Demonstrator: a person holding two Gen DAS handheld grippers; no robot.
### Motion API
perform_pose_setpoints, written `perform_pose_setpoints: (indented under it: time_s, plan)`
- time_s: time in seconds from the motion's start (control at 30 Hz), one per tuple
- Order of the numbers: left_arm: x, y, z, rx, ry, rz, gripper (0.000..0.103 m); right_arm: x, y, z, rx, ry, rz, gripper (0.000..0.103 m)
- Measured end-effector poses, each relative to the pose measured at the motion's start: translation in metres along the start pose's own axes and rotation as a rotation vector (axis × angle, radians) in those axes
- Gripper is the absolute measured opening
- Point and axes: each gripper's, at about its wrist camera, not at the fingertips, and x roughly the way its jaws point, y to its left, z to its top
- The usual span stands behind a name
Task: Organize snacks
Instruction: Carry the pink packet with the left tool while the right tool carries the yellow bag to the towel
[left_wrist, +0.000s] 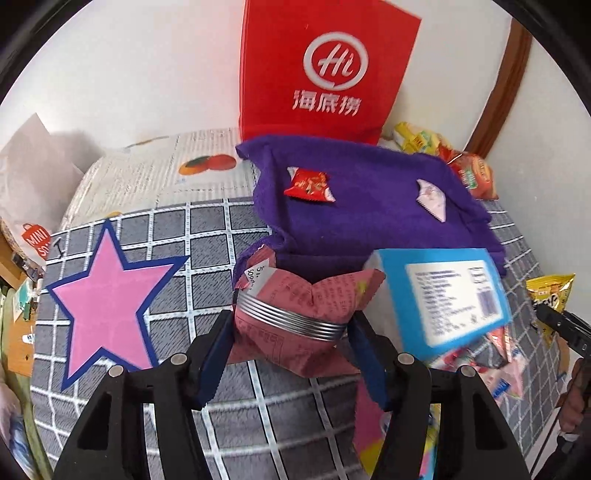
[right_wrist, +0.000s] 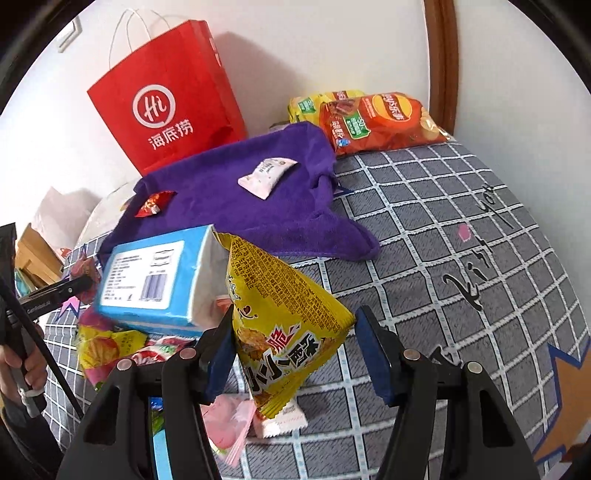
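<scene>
My left gripper (left_wrist: 291, 328) fingers clamp the pink snack pack (left_wrist: 295, 314). My right gripper (right_wrist: 295, 339) fingers grip the yellow snack bag (right_wrist: 280, 314), blue box (right_wrist: 155, 280) just left.

Blue box (left_wrist: 443, 295) label blurred, unreadable

Both wrist cameras are looking steeply down along their jaws, close over the bed (left_wrist: 229, 398), both taking in the purple towel (left_wrist: 369, 221) and red bag (right_wrist: 166, 103) at the far side.
</scene>
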Motion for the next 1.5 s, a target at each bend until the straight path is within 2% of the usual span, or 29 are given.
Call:
perform_pose_setpoints:
  time_s: [0.5, 0.87, 1.23, 1.5]
  plan:
    - [-0.075, -0.042, -0.027, 0.055, -0.082, -0.086, 0.06, -0.069, 0.038, -0.021, -0.017, -0.061, 0.056, 0.061]
    - [-0.118, -0.056, -0.017, 0.079, -0.167, -0.097, 0.06, -0.11, 0.056, -0.013, -0.043, -0.125, 0.074, 0.061]
    - [-0.135, -0.058, -0.008, 0.082, -0.206, -0.098, 0.06, -0.124, 0.073, -0.004, -0.069, -0.163, 0.095, 0.061]
    - [-0.13, -0.051, -0.001, 0.065, -0.206, -0.096, 0.06, -0.119, 0.074, 0.006, -0.059, -0.163, 0.098, 0.061]
